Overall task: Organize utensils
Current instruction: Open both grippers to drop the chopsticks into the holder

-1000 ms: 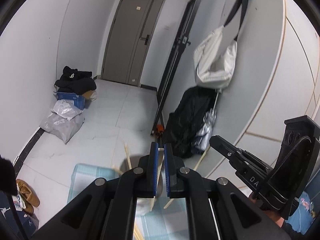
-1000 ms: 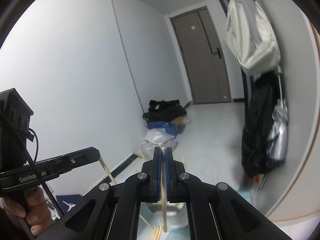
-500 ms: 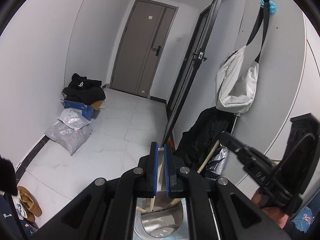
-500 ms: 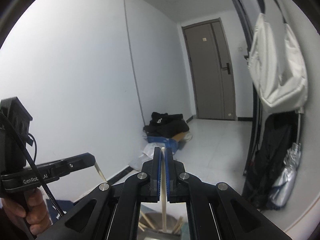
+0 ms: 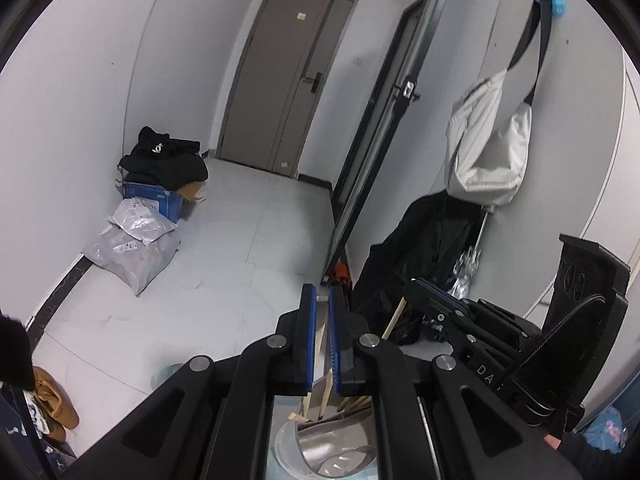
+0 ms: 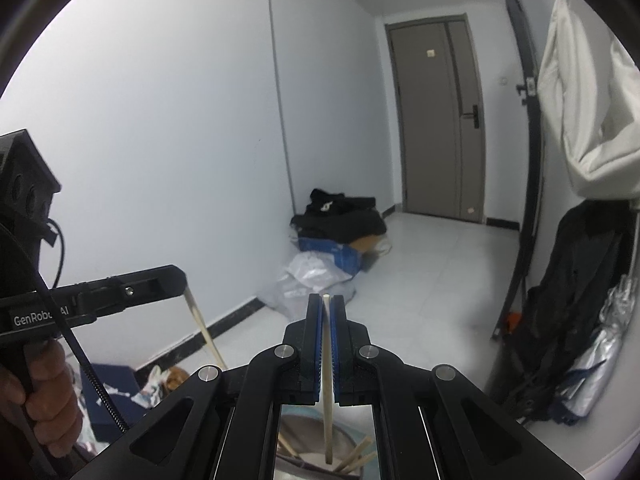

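Note:
Seen from the left wrist, my left gripper (image 5: 322,293) is shut on a pale wooden chopstick (image 5: 309,398) that hangs down towards a shiny metal cup (image 5: 294,446) directly below. Several chopsticks stand in that cup. My right gripper (image 5: 426,292) comes in from the right, gripping its own chopstick (image 5: 394,320). The right wrist view shows the right gripper (image 6: 327,300) shut on an upright chopstick (image 6: 328,384) whose lower end reaches into the cup (image 6: 298,468). At the left there, a hand holds the left gripper (image 6: 182,282), from which a chopstick (image 6: 204,328) slants down.
A grey door (image 5: 288,92) closes the far end of the tiled hallway. Black clothes on a blue box (image 5: 154,196) and grey plastic bags (image 5: 132,248) lie by the left wall. A white bag (image 5: 486,148), black jacket (image 5: 424,248) and glass door edge (image 5: 372,152) line the right.
Both grippers have travelled over the metal cup, which now sits directly beneath their jaws. The right gripper has drawn closer to the left one. Both stay shut on their chopsticks.

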{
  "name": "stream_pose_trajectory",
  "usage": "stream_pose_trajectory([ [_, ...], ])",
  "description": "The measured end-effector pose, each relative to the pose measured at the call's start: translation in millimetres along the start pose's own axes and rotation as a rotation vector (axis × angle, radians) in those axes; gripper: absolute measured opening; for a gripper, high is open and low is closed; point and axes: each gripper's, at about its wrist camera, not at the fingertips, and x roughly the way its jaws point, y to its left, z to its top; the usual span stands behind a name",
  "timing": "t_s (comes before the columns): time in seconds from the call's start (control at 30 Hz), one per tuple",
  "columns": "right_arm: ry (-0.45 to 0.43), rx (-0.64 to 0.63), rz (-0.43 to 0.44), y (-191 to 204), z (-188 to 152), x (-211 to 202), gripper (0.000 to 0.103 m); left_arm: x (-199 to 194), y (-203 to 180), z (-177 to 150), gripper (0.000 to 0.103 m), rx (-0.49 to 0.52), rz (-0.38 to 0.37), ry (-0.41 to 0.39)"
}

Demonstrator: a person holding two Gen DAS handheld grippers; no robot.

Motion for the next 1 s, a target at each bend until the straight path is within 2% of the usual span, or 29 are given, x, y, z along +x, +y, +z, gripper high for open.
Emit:
stream_pose_trajectory([
  [0.1,0.029,-0.012,0.032,1.2,-10.3,3.6,0.003,9.3,-1.2,-4.1,0.003,0.010,-0.026,0.055],
  [0.23,0.080,-0.022,0.059,4.6,-24.8,7.2,0.006,20.6,0.1,-11.0,0.003,0.018,-0.016,0.121],
  [0.3,0.104,-0.013,0.055,2.2,-32.4,8.5,0.006,25.9,1.2,-15.1,0.010,0.027,0.004,0.165],
  [0.37,0.128,0.008,0.060,-0.3,-41.7,8.6,0.007,24.2,3.4,-18.5,0.015,0.027,0.022,0.175],
  [0.4,0.133,0.014,0.062,-0.9,-45.0,6.0,0.007,22.3,4.0,-19.5,0.024,0.026,0.023,0.178],
  [0.43,0.133,0.018,0.054,-1.2,-49.0,1.7,0.008,19.0,4.5,-20.5,0.031,0.023,0.039,0.176],
  [0.47,0.134,0.023,0.051,-1.9,-51.0,-1.7,0.014,13.7,4.8,-21.4,0.043,0.018,0.056,0.164],
  [0.5,0.134,0.036,0.050,-3.1,-54.5,-7.8,0.017,10.4,4.2,-21.5,0.048,0.016,0.061,0.153],
  [0.57,0.130,0.056,0.041,-4.8,-57.6,-15.9,0.024,-1.2,1.9,-22.5,0.050,0.024,0.105,0.127],
  [0.63,0.122,0.074,0.030,-6.6,-59.9,-26.7,0.027,-9.9,0.8,-23.6,0.052,0.015,0.128,0.114],
  [0.8,0.092,0.113,0.003,-4.5,-59.0,-55.3,0.036,-31.2,-7.5,-27.8,0.069,0.006,0.168,0.058],
  [0.87,0.078,0.117,-0.015,-0.5,-58.0,-66.3,0.052,-38.3,-12.4,-29.9,0.070,0.016,0.179,0.047],
  [1.0,0.060,0.125,-0.023,8.5,-57.6,-86.4,0.052,-49.1,-17.9,-34.3,0.073,0.016,0.188,0.035],
])
